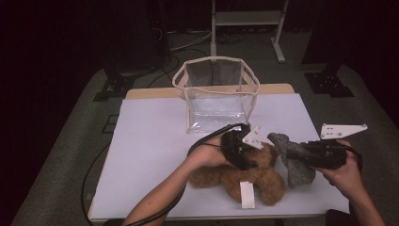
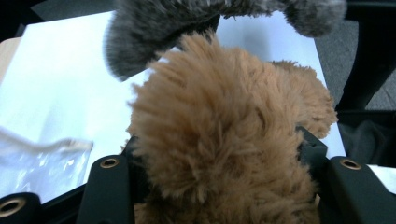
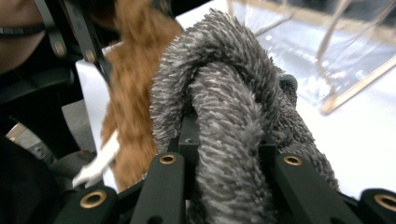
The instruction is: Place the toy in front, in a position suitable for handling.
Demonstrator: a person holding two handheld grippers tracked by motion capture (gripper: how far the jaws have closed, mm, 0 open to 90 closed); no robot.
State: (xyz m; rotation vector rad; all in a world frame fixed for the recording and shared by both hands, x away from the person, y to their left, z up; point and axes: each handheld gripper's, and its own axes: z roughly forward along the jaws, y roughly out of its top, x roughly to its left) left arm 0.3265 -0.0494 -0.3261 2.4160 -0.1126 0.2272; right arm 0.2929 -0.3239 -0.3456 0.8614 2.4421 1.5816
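Lifting both soft toys toward the clear plastic bag with the cream-taped rim [image 1: 215, 89] looks like the step in hand, so keep each grip deep in the pile. Your left gripper [image 1: 248, 157] is clamped on the shaggy brown plush animal [image 1: 244, 176], which lies at the near edge of the white table sheet [image 1: 150, 141]; in the left gripper view the fur [image 2: 219, 140] bulges thickly between the jaws. Your right gripper [image 1: 294, 154] pinches a fold of the fuzzy grey plush toy [image 1: 296, 165] just beside the brown one (they seem to touch). Raise the two apart so the furs don't drag on each other. Mind the brown toy's white label [image 1: 247, 194], which could catch on the rim. The bag stands open, well behind both toys; come in from above its mouth, one toy at a time.
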